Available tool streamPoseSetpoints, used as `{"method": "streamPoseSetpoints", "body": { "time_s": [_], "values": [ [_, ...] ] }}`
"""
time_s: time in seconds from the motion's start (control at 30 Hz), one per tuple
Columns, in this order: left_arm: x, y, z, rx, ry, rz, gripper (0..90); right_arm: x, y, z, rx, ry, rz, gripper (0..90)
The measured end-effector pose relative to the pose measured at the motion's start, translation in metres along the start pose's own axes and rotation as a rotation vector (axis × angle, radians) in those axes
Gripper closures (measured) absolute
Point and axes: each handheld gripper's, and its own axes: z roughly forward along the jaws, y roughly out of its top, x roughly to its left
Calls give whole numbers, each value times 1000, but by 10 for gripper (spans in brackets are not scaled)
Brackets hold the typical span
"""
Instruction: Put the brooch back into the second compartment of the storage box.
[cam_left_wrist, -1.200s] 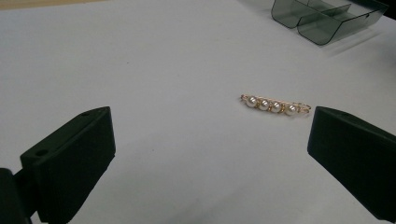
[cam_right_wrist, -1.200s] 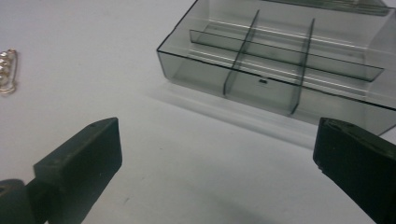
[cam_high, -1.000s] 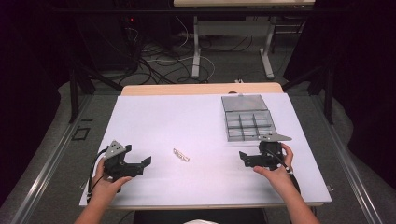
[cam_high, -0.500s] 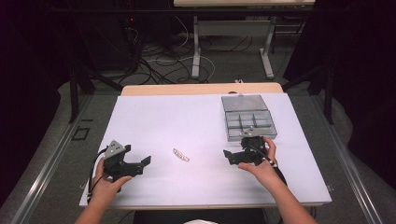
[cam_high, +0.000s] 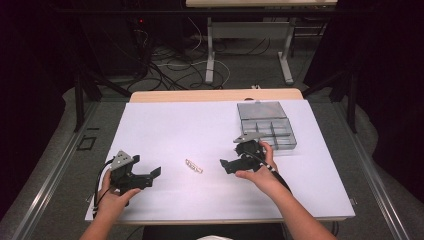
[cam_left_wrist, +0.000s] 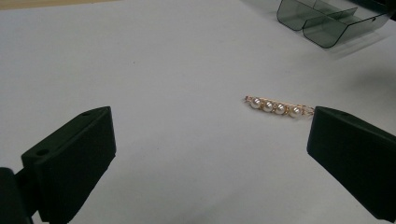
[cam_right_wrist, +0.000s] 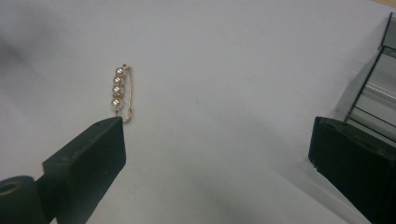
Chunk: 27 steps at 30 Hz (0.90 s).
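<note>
A small gold pin with pearls (cam_high: 194, 166) lies on the white table between my two grippers. In the left gripper view the pearl pin (cam_left_wrist: 276, 106) lies ahead, near the right jaw. In the right gripper view the pin (cam_right_wrist: 122, 93) lies just past the left jaw's tip. My left gripper (cam_high: 154, 175) rests at the table's front left, open and empty. My right gripper (cam_high: 225, 164) is open and empty too, a short way right of the pin. A clear grey compartment box (cam_high: 267, 125) with its lid up stands at the back right.
The white table top (cam_high: 175, 125) has bare room across its middle and left. A corner of the compartment box (cam_left_wrist: 327, 21) is at the top right of the left gripper view, and its wall (cam_right_wrist: 373, 93) is at the right edge of the right gripper view. Cables lie on the floor beyond.
My right gripper has moved left from beside the box toward the pin. The left gripper has stayed in place, and the pin has not moved.
</note>
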Motion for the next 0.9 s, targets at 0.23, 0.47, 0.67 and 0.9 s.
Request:
{"method": "streamPoseSetpoints", "body": {
  "time_s": [0.23,0.47,0.67,0.9],
  "values": [
    [0,0,0,3,1,2,13,11,13,12,33,24,-28,73],
    [0,0,1,4,-1,-1,16,20,22,20,52,34,-55,148],
    [0,0,0,5,-1,-1,16,27,30,27,73,51,-67,152],
    [0,0,0,6,-2,-1,17,33,36,36,101,70,-78,175]
  ]
}}
